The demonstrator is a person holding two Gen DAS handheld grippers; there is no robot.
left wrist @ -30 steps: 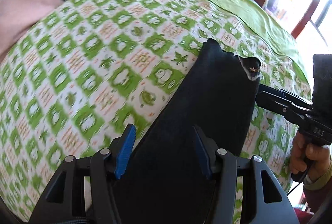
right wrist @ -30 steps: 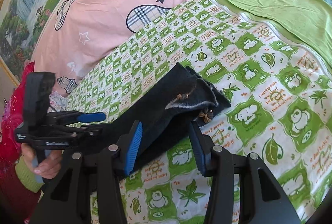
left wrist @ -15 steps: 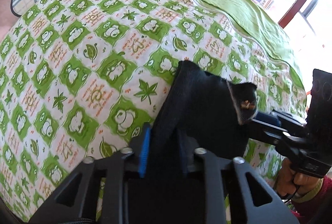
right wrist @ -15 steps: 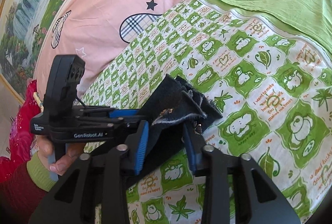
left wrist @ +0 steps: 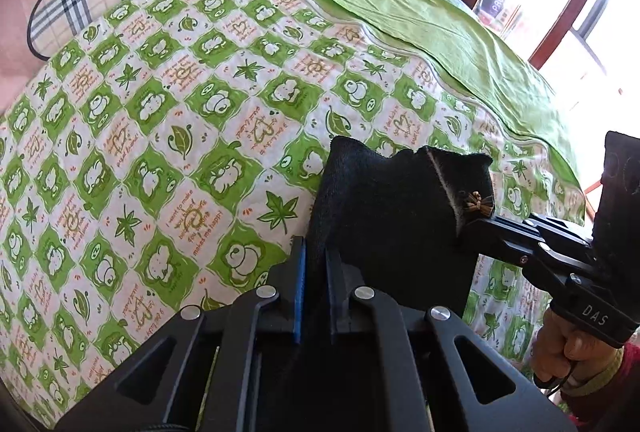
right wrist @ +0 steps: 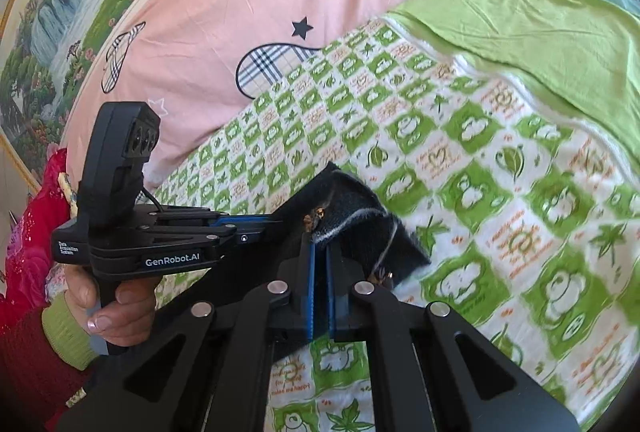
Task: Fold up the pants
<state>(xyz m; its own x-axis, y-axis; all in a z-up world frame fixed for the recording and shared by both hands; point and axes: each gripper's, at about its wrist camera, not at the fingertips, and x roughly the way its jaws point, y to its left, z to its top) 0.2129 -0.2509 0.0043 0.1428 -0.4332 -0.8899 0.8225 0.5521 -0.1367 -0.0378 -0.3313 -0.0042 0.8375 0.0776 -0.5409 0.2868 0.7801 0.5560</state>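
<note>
The black pants [left wrist: 384,216] are held up over the green patterned bed cover [left wrist: 160,151]. A small brown bow [left wrist: 476,201] sits by their grey-edged waistband. My left gripper [left wrist: 316,256] is shut on the pants' left edge. My right gripper [right wrist: 320,252] is shut on the waistband edge next to the bow [right wrist: 316,216]. The right gripper shows from the side in the left wrist view [left wrist: 480,228], gripping the pants' right edge. The left gripper shows in the right wrist view [right wrist: 276,220], close to the right one. The rest of the pants is hidden below the grippers.
A pink quilt [right wrist: 248,11] with plaid patches lies at the head of the bed. A plain green sheet [left wrist: 400,11] borders the far side. A window with a wooden frame [left wrist: 560,23] is beyond the bed. A landscape picture [right wrist: 60,23] hangs behind.
Both grippers were open around the pants a second ago and have since closed on the fabric. The pants' end has lifted off the bed and the grippers have come closer together.
</note>
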